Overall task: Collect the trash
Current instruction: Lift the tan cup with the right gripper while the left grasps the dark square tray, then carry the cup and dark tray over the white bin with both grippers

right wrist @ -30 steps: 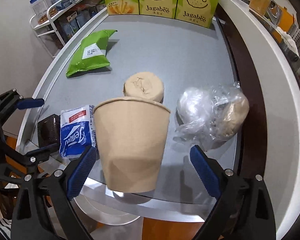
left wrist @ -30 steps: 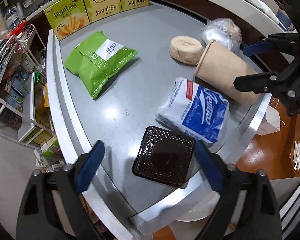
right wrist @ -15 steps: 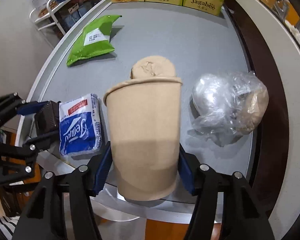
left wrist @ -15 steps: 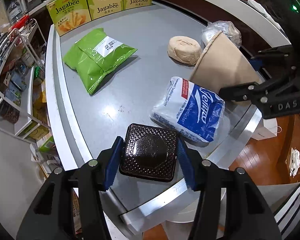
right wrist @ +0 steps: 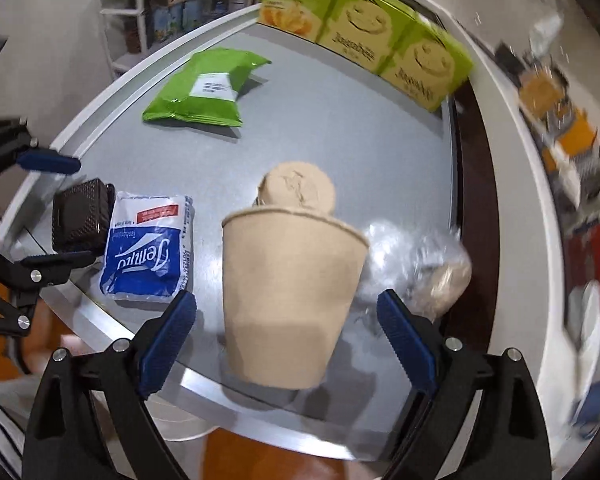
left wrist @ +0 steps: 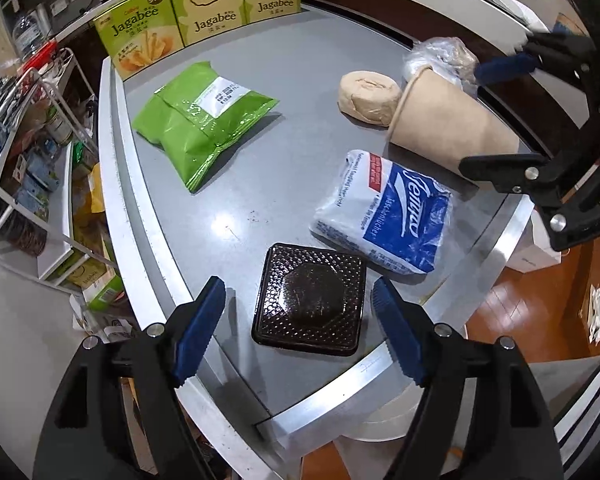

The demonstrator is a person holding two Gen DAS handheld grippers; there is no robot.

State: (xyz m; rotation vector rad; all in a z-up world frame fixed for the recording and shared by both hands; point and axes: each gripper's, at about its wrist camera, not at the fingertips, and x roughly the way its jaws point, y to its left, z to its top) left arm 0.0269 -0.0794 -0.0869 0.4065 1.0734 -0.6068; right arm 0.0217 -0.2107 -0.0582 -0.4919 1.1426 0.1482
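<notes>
In the left wrist view, the left gripper (left wrist: 300, 328) sat at the lower centre, its jaws opening around the black square textured plastic lid (left wrist: 310, 300) lying flat on the grey table (left wrist: 260, 152), pads clear of it. In the right wrist view, the right gripper (right wrist: 288, 338), jaws opening, straddled the tan paper cup (right wrist: 288, 300) without touching it.

The right gripper (right wrist: 286, 320) is opening around a tan paper cup (right wrist: 288, 300) on the grey table (right wrist: 340, 140), pads clear of it.
</notes>
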